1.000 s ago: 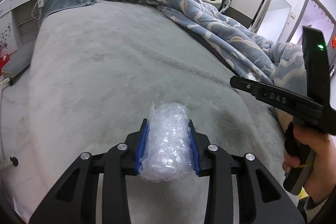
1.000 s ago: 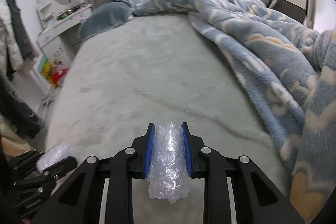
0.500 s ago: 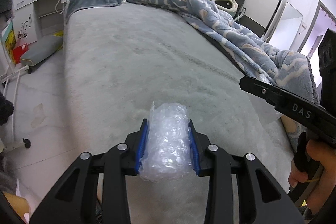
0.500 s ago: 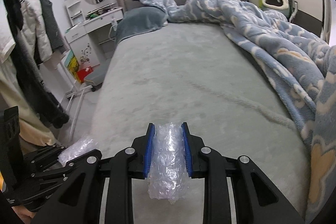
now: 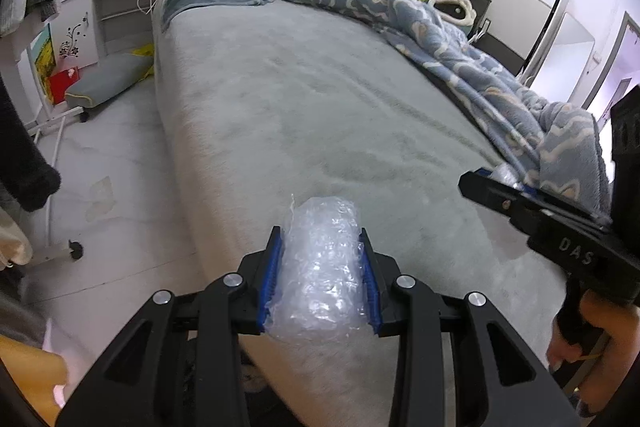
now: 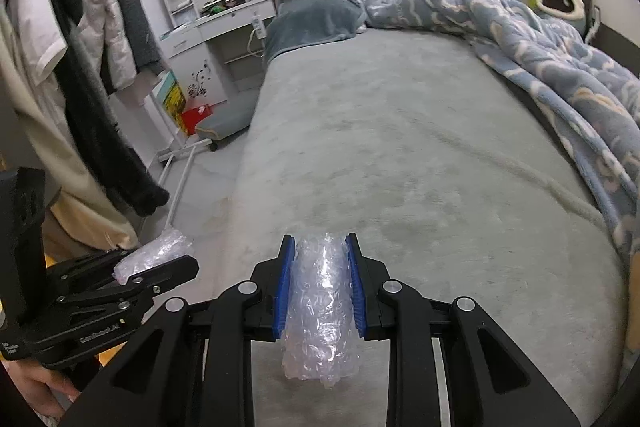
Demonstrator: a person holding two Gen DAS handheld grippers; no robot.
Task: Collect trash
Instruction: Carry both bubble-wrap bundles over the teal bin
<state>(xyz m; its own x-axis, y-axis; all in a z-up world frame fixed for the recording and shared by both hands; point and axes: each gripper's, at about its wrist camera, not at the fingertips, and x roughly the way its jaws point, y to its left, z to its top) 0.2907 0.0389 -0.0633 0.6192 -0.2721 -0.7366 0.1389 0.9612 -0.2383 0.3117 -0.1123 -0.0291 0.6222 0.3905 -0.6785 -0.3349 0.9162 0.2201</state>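
Bubble wrap wad (image 5: 324, 267), clear and crumpled, is clamped in left gripper (image 5: 323, 277); right gripper (image 6: 320, 287) clamps second bubble wrap roll (image 6: 320, 311) above bed's (image 6: 420, 147) foot edge.

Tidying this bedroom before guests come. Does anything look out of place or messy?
Yes. The blue blanket lies bunched along the bed's far side, not spread. A grey cushion sits on the floor beside the bed. Each tool holds a bubble-wrap wad, so that trash is already picked up.

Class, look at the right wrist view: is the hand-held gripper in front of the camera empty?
No: the right hand-held gripper has its blue pads pressed against a roll of bubble wrap.
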